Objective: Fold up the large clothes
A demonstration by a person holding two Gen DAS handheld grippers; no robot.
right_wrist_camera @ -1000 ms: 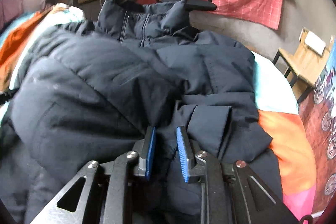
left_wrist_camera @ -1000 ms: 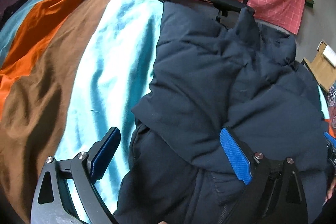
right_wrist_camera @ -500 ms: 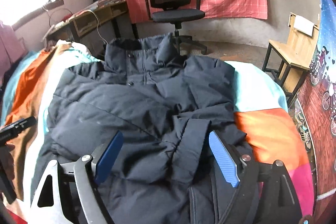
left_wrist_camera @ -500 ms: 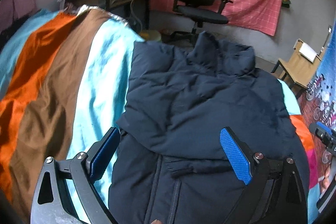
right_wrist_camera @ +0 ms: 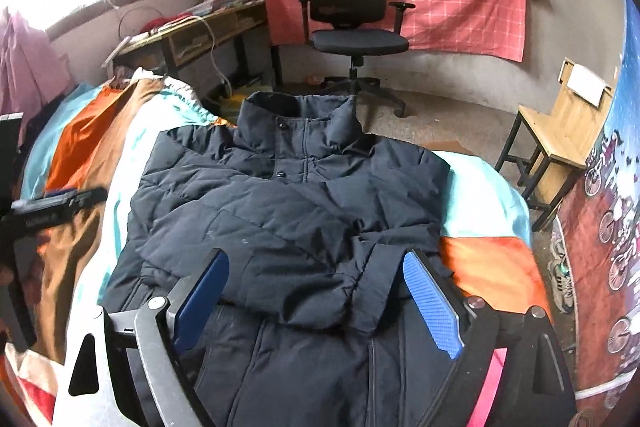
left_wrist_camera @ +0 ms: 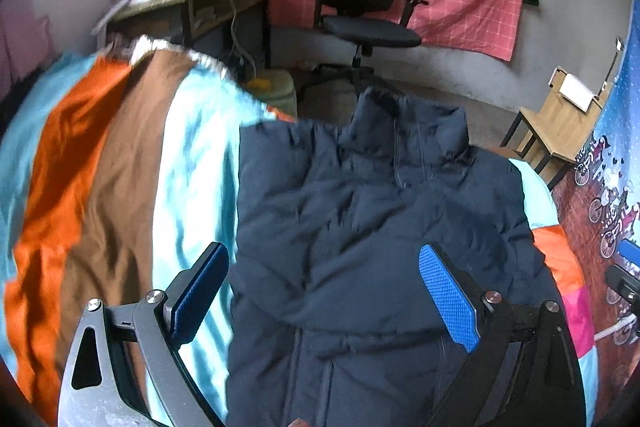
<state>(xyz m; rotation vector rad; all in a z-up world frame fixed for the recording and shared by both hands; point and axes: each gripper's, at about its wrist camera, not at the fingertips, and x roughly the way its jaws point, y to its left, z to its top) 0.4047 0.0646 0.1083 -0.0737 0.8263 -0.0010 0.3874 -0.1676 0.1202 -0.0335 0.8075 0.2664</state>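
A dark navy puffer jacket [left_wrist_camera: 372, 227] lies face up on the striped bed cover [left_wrist_camera: 120, 167], collar toward the far end. Both sleeves are folded across its chest; the cuff [right_wrist_camera: 372, 291] shows in the right wrist view, on the jacket [right_wrist_camera: 288, 227]. My left gripper [left_wrist_camera: 320, 291] is open and empty, held above the jacket's lower left part. My right gripper [right_wrist_camera: 316, 295] is open and empty, above the folded sleeves. The left gripper also shows at the left edge of the right wrist view [right_wrist_camera: 52, 207].
A black office chair [right_wrist_camera: 348, 19] stands past the bed's far end before a red cloth on the wall. A cluttered desk [right_wrist_camera: 192, 31] is at far left. A wooden chair [right_wrist_camera: 560, 139] stands at right. Shoes [right_wrist_camera: 560, 275] lie on the floor by the bed.
My right gripper has opened, let go of the sleeve and pulled back and up. My left gripper has also drawn back and up from the jacket, staying open.
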